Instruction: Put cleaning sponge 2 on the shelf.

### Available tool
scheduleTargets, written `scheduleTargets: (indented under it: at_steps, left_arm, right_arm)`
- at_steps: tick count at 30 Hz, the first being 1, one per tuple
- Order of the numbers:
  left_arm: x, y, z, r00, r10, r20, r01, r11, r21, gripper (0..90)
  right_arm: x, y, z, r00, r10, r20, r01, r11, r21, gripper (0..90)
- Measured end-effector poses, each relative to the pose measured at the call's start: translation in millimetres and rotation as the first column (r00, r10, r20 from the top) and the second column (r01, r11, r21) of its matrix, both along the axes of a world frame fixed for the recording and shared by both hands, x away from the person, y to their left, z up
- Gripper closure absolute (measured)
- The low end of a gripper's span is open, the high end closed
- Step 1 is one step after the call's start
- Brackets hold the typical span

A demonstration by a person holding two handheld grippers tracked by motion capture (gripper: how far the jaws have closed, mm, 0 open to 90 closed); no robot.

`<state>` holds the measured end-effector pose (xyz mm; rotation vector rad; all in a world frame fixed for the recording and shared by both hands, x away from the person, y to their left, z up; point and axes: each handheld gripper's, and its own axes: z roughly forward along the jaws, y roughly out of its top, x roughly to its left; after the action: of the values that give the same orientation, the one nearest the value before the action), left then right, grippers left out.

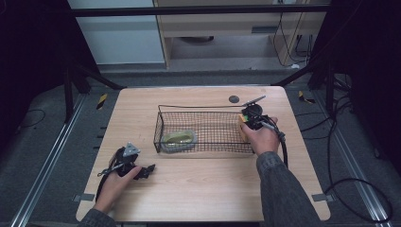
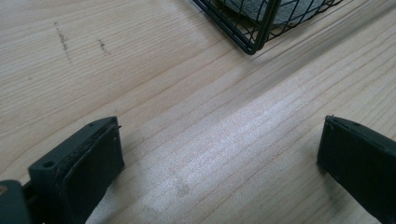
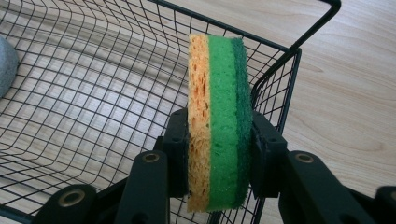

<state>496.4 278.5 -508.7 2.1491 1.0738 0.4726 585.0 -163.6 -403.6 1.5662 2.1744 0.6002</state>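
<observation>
In the high view a black wire basket (image 1: 203,113) sits at the middle of the wooden tabletop (image 1: 198,189). Inside it, at its lower left corner, lies a grey, rounded thing with a yellowish-green top (image 1: 178,140); what it is cannot be told.

The right hand-held gripper (image 1: 245,119) is at the basket's right end, held by a hand in a denim sleeve (image 1: 279,184), with a black cable (image 1: 284,151) trailing off it. In the right gripper view its jaws are clamped on a sponge (image 3: 219,126), one jaw on each flat face, so the sponge stands on edge: orange on the left, bright green in the middle, a dark green scouring layer on the right. The sponge is over the basket's inside, close to the corner wires, which rise just behind it to the right.

The left hand-held gripper (image 1: 147,169) rests low on the tabletop at the lower left of the high view, well apart from the basket. In the left gripper view its jaws are spread wide with bare wood between them, and the basket's corner shows at the top of the frame.

A dark round disc (image 1: 234,99) sits in the tabletop behind the basket. No writing can be read.
</observation>
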Motion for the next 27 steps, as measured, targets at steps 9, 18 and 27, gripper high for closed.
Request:
scheduleTargets:
  at_steps: [9,18,27]
  left_arm:
    - [0.0,0.0,0.0,1.0,0.0,0.0,0.0,1.0,0.0,0.0]
    - [0.0,0.0,0.0,1.0,0.0,0.0,0.0,1.0,0.0,0.0]
    - [0.1,0.0,0.0,1.0,0.0,0.0,0.0,1.0,0.0,0.0]
  right_arm:
    - [1.7,1.9,-4.8,0.9998,0.009,-0.016,-0.009,1.0,-0.01,63.7]
    - [1.7,3.5,-5.1,0.9997,0.014,-0.022,-0.014,1.0,-0.011,62.4]
    - [-0.1,14.1,-7.6,0.9986,0.024,-0.047,-0.024,1.0,-0.008,51.5]
